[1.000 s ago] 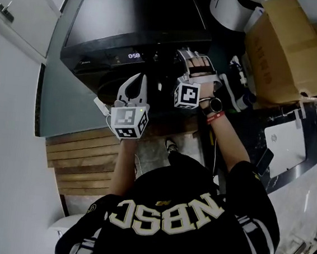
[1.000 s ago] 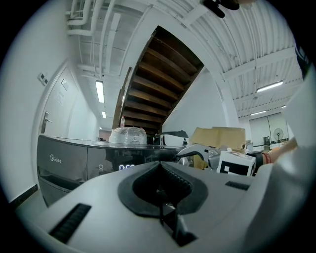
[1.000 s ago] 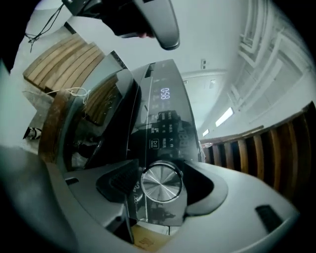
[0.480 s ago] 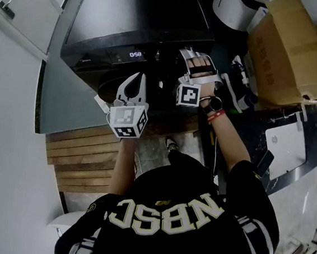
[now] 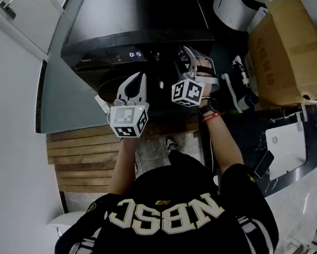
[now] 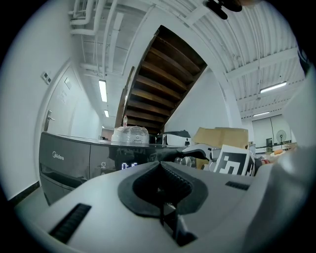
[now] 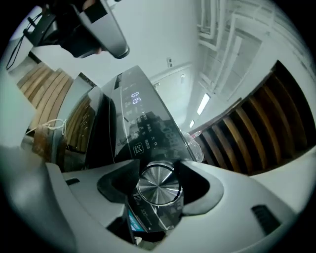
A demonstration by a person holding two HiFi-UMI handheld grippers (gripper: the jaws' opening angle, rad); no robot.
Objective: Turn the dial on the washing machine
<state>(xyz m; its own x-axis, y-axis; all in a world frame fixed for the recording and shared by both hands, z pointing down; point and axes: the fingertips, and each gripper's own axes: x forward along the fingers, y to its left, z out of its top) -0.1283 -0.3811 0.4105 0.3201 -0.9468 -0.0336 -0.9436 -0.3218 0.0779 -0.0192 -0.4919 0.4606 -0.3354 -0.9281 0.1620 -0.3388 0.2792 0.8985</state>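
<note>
NBSC runs across the wearer's shirt (image 5: 166, 217). Ahead, my left gripper (image 5: 136, 80) hangs with jaws together before the washing machine (image 5: 130, 19), its Midea badge (image 6: 58, 156) showing. My right gripper (image 5: 188, 56), jaws just eased inward, clamps the metal dial (image 7: 157, 184) on the control panel, beside a display (image 5: 135, 54) reading 0:15.

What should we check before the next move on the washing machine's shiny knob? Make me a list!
1. Dial between the right gripper jaws: ok. They have just been closing and now press on its sides.
2. Dial centred in the jaws: ok.
3. Left gripper clear of the dial: ok. It is shut, empty and off to the side.
4. Display lit: ok. It reads 0:15.
5. Dial at the wanted setting: cannot tell.
</note>
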